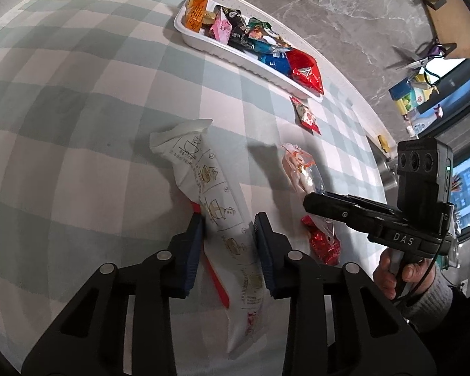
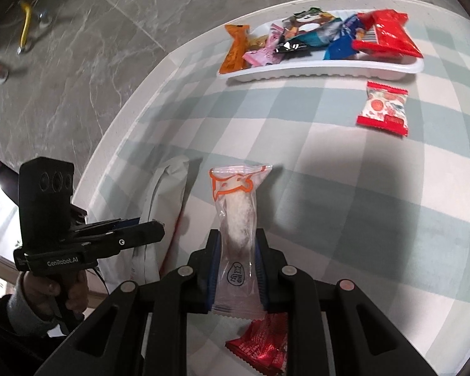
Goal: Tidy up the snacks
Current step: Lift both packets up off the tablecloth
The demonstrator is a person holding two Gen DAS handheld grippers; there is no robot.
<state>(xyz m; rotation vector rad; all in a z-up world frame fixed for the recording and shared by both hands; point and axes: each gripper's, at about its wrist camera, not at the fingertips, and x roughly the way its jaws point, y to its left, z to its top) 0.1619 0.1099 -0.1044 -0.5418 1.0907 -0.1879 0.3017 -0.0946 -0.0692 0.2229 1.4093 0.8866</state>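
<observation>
My left gripper (image 1: 228, 222) is shut on a long white snack pack (image 1: 219, 206) printed with line drawings, its blue pads pressing both sides. My right gripper (image 2: 237, 238) is shut on a clear packet (image 2: 238, 216) with an orange outline and a white snack inside. That packet also shows in the left wrist view (image 1: 300, 169). The white tray (image 2: 329, 70) at the far edge holds several wrapped snacks; it also shows in the left wrist view (image 1: 210, 42). A small red-and-white packet (image 2: 383, 108) lies loose near the tray. A red foil packet (image 2: 260, 344) lies under my right gripper.
The table wears a pale green checked cloth (image 1: 78, 125). Its edge curves toward a grey marble floor (image 2: 78, 62). Scissors (image 1: 413, 59) and small bottles (image 1: 413, 97) lie beyond the table in the left wrist view.
</observation>
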